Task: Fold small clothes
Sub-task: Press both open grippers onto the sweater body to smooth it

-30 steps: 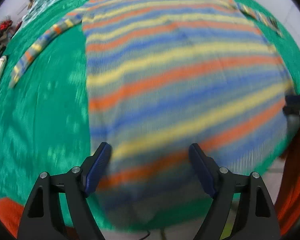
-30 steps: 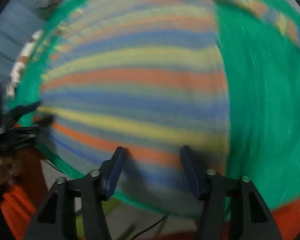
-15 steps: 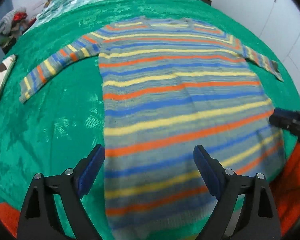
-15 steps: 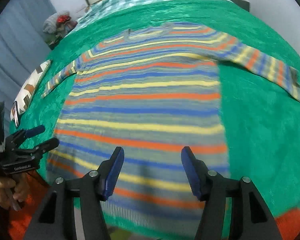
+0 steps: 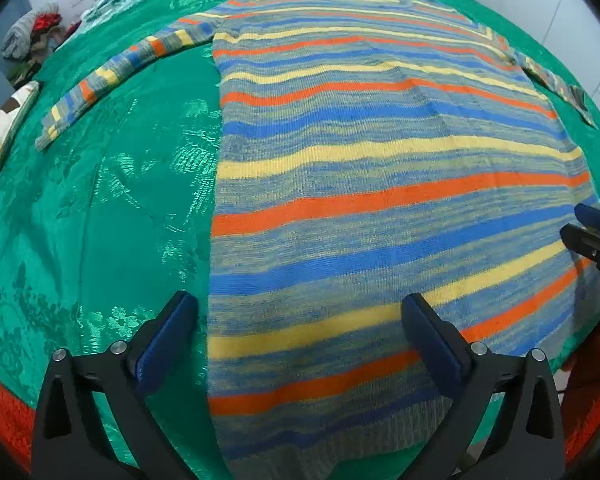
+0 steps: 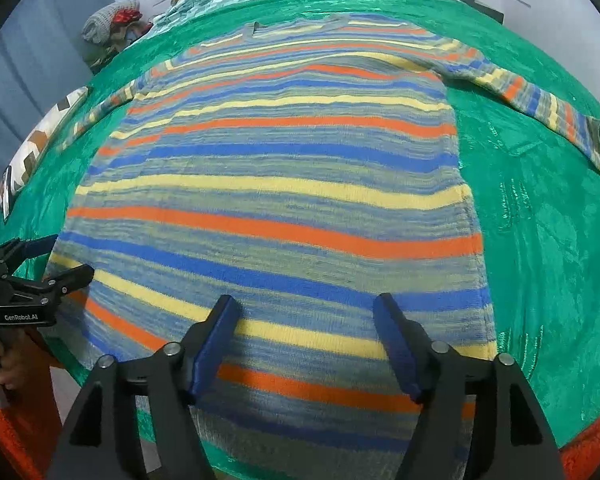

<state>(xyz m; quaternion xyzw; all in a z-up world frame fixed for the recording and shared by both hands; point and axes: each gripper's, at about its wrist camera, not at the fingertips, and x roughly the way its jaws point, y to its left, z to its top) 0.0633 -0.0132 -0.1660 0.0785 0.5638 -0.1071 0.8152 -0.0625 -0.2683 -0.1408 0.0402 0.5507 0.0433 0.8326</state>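
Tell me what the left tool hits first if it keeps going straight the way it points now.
Most likely the striped sweater, near its left side edge by the hem. The left tool aims steeply down with its jaws opening and nothing between them. One finger sits over the green bedspread. Depth is unclear.

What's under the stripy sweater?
The striped sweater lies flat on a shiny green bedspread, which shows all around it. Whatever is directly beneath the sweater, or under the bedspread, is covered, so I cannot see it.
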